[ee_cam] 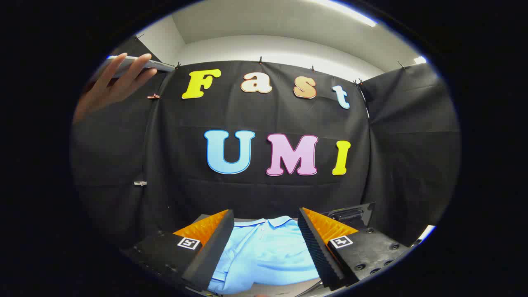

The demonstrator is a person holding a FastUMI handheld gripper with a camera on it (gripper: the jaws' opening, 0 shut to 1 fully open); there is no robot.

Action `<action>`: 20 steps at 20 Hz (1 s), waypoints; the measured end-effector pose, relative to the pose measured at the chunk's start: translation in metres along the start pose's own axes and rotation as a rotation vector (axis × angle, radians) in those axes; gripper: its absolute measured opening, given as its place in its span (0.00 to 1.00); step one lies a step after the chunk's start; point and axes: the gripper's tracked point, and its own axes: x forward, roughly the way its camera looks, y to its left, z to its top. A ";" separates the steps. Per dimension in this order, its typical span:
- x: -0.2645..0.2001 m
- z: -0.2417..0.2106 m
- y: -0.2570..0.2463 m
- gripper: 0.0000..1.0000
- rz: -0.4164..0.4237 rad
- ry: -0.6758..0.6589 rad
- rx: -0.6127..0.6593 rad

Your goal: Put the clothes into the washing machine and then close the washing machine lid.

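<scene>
One tool [264,243], spread wide, both orange-faced fingers [208,243] apart and pressing on nothing. One light blue polo shirt [264,251], lying flat on the counter [272,288] in the gap between the fingers and below them, collar pointing away toward the booth wall, plainly apart from both pads. One dark machine part [350,214] just beyond the right finger, at the shirt's far right corner; too little visible to tell what it is. Black cloth wall close behind the shirt and wrapping round on both sides. Open room above the shirt between the fingers. One hand [111,84] raised high, well to the left, gripping one grey flat object [136,66].
</scene>
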 end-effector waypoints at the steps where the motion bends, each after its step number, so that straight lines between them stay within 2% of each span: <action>1: 0.000 -0.001 0.000 0.97 0.000 0.003 -0.001; 20: -0.014 0.000 -0.014 0.97 -0.034 0.007 -0.018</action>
